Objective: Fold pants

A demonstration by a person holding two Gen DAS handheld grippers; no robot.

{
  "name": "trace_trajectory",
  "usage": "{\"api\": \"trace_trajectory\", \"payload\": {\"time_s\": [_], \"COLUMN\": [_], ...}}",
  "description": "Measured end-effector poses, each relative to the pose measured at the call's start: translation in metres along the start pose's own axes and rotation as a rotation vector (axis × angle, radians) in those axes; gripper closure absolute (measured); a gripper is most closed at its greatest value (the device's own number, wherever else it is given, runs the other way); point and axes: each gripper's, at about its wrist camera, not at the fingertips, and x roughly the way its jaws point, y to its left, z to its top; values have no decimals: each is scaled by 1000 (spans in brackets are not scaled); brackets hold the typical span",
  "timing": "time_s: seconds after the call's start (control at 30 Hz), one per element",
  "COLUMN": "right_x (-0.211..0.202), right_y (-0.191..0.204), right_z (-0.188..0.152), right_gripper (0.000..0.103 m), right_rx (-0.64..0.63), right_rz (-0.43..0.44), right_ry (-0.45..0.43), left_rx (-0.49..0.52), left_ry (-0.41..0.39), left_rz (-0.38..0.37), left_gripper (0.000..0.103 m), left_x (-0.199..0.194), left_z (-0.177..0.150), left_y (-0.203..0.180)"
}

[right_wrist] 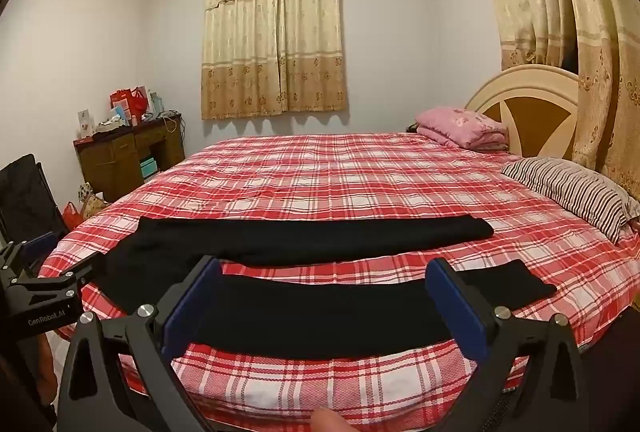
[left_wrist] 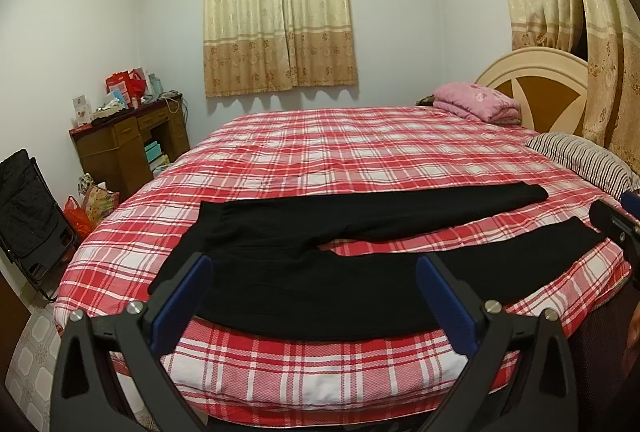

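Black pants point(left_wrist: 320, 256) lie flat on the red plaid bed point(left_wrist: 340, 155), waist to the left, both legs spread apart and running to the right. My left gripper point(left_wrist: 314, 272) hovers open above the near edge of the bed, over the waist and seat part, holding nothing. In the right wrist view the same pants point(right_wrist: 320, 308) lie across the bed point(right_wrist: 340, 175). My right gripper point(right_wrist: 326, 272) stands open over the nearer leg, empty. The left gripper point(right_wrist: 44, 284) shows at the left edge there; the right gripper's body point(left_wrist: 616, 228) shows at the right edge of the left wrist view.
A striped pillow point(right_wrist: 576, 191) and a folded pink blanket point(right_wrist: 464, 127) lie near the headboard point(right_wrist: 528, 111) at the right. A cluttered wooden desk point(left_wrist: 128, 139), bags point(left_wrist: 88, 207) and a black folding chair point(left_wrist: 28, 216) stand left of the bed. Curtains point(left_wrist: 580, 11) hang at the right.
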Motion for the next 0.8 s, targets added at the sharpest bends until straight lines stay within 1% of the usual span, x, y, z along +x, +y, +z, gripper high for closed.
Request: {"api": "trace_trajectory", "payload": {"time_s": [0.7, 0.73, 0.8], "right_x": [0, -1, -2], "right_y": [4, -4, -2], "right_z": [-3, -5, -5], "right_gripper": [1, 1, 1], "right_rx": [-2, -4, -8], "right_rz": [-1, 0, 0], "right_ry": [-2, -2, -4], "left_rx": [-1, -1, -1], "left_ry": [-2, -3, -2], "left_rz": [2, 1, 2], "left_gripper": [0, 0, 0], "left_x": [-1, -1, -1], "left_z": [1, 1, 1], "left_y": [1, 1, 1]}}
